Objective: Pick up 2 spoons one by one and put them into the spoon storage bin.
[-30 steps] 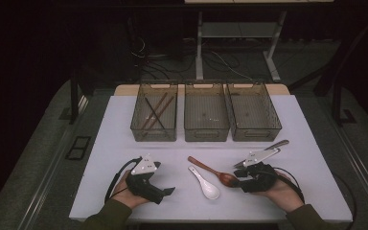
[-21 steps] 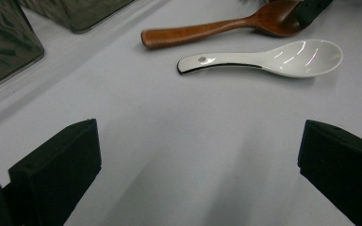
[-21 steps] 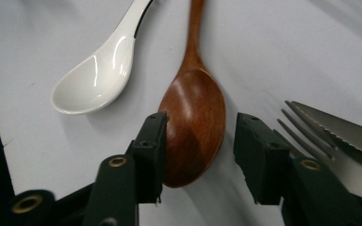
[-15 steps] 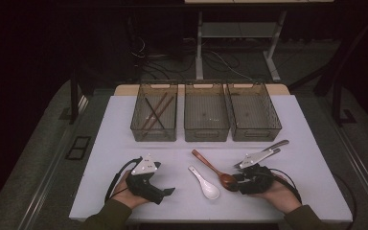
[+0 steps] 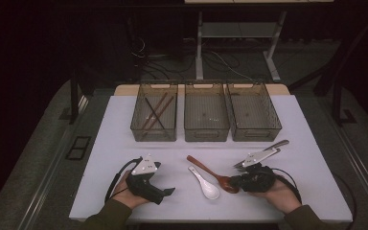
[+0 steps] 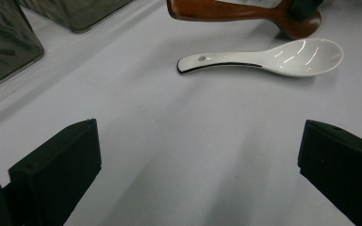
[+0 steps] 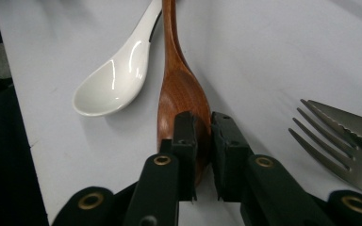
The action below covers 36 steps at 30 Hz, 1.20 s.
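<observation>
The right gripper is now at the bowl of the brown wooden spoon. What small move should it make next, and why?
Probably lift the wooden spoon slightly, straight up. The right gripper has its fingers nearly closed on the rim of the spoon's bowl, so the grasp looks set. The white spoon lies close beside it and the fork on the other side, so sliding sideways could disturb them.

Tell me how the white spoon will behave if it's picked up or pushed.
The white spoon looks like glazed ceramic: stiff, and probably fragile if dropped. Its glossy surface suggests the jaws could slip on it. Lying bowl-up on the smooth table, it would likely slide or pivot rather than roll.
</observation>
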### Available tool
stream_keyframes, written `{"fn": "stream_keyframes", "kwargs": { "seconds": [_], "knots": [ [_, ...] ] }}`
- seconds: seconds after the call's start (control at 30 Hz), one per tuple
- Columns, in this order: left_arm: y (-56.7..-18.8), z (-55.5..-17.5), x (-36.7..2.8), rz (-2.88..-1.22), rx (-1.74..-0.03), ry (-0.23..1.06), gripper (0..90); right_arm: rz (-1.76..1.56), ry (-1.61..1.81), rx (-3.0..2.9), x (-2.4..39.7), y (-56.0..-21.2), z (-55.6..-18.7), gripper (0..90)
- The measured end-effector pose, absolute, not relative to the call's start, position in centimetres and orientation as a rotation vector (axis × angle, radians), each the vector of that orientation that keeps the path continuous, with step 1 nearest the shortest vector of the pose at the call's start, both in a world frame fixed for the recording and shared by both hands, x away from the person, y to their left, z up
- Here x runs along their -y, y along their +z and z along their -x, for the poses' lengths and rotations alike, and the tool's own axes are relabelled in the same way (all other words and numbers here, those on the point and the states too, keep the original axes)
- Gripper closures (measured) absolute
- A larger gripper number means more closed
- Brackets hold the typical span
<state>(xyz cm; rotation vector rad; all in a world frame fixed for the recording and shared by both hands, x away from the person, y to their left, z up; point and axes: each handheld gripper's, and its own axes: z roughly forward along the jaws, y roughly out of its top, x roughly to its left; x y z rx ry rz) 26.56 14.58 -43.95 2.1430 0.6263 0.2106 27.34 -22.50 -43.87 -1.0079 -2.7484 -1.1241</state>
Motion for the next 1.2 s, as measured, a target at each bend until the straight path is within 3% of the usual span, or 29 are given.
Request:
{"fn": "stream_keyframes", "kwargs": {
  "seconds": [0.13,1.2],
  "knots": [
    [-43.9,-26.6,-14.6,-2.144,-0.624,0.211,0.0,0.994,-1.152,2.721,22.5,-43.5,-27.2,85.6],
    [-44.0,-26.8,-14.9,-2.127,-0.623,0.207,0.0,1.061,-1.247,2.77,23.6,-41.8,-27.9,85.7]
  ]
}}
